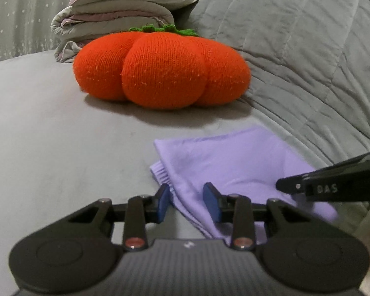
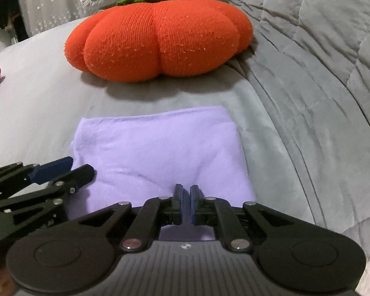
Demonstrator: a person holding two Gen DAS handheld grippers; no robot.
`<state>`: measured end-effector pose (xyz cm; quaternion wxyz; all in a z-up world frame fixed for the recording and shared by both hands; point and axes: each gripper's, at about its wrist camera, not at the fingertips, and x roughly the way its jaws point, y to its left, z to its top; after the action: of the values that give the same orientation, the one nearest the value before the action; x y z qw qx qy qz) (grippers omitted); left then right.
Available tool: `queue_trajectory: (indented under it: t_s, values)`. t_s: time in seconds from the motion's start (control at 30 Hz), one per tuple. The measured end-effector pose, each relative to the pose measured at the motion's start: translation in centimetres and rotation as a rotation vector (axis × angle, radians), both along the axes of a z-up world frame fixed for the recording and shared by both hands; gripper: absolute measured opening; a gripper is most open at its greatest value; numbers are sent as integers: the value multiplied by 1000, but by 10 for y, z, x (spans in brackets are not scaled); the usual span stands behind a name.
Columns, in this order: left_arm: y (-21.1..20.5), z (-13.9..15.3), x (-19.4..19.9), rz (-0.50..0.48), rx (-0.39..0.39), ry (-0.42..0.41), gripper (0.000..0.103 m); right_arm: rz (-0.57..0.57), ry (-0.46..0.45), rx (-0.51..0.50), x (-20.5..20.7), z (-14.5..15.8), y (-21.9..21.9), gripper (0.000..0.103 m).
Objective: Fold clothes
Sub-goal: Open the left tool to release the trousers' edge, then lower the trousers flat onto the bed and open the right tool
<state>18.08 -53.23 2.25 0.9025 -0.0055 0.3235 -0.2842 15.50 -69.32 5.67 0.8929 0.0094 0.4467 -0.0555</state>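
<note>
We see the lilac garment (image 2: 157, 153) lying on the bed (image 2: 296, 128) as a compact rectangle just in front of the pumpkin cushion (image 2: 160, 37), looking already folded over. Our left gripper (image 1: 187, 201) stands with its jaws apart astride the cloth's near-left edge; our right gripper (image 2: 186, 203) has its jaws nearly together over the near edge, and we cannot tell whether cloth is pinched. Any further fold would want edges kept aligned and layers flat. Only the left view shows the ribbed hem (image 1: 161, 174); only the right shows the rectangle's far corners.
</note>
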Motion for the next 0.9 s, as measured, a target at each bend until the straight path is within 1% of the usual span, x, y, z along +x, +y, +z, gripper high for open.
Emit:
queue_trajectory:
  t_s: [0.17, 0.33, 0.5, 0.63, 0.7, 0.8, 0.9]
  values:
    - [1, -2, 2, -6, 9, 0, 34, 7, 16, -17, -9, 3, 5, 7]
    - [2, -5, 1, -13, 14, -6, 36, -3, 66, 1, -20, -1, 5, 7]
    - [3, -1, 0, -8, 24, -2, 37, -13, 70, 16, -23, -5, 4, 7]
    - [2, 5, -11, 11, 79, -43, 37, -21, 74, 28, -24, -8, 3, 7]
    - [1, 10, -19, 10, 91, -66, 35, -25, 76, 34, -25, -9, 3, 7]
    - [-1, 11, -26, 5, 89, -61, 35, -21, 75, 20, -26, -11, 6, 7]
    - [-5, 3, -30, 16, 116, -59, 35, -18, 76, 4, -26, -11, 8, 7]
